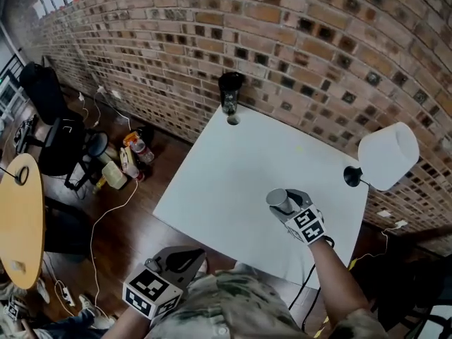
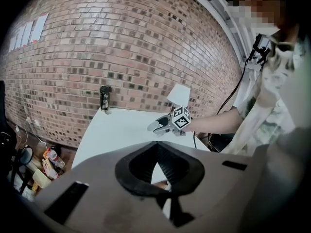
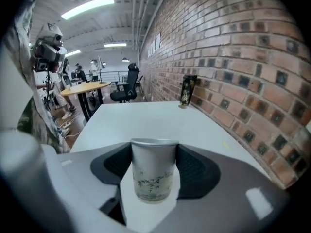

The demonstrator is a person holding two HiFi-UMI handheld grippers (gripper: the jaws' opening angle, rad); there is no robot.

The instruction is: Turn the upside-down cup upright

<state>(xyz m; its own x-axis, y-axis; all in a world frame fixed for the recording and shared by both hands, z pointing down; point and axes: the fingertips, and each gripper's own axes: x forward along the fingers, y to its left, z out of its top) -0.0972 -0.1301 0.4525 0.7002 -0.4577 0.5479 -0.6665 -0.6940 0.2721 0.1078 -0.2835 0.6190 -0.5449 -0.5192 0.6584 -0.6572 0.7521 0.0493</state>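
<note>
Right gripper [image 3: 154,165]: clamped on the cup [image 3: 153,171], pads snug on both sides
Cup: sitting right between those jaws
Left gripper [image 1: 181,261]: tips together, nothing in it, well away from the cup

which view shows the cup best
The right gripper view: the cup sits close up between the pads of the right gripper, leaf print plain. The head view shows the cup small, from above. The left gripper view shows that gripper far off, the cup hard to make out.
</note>
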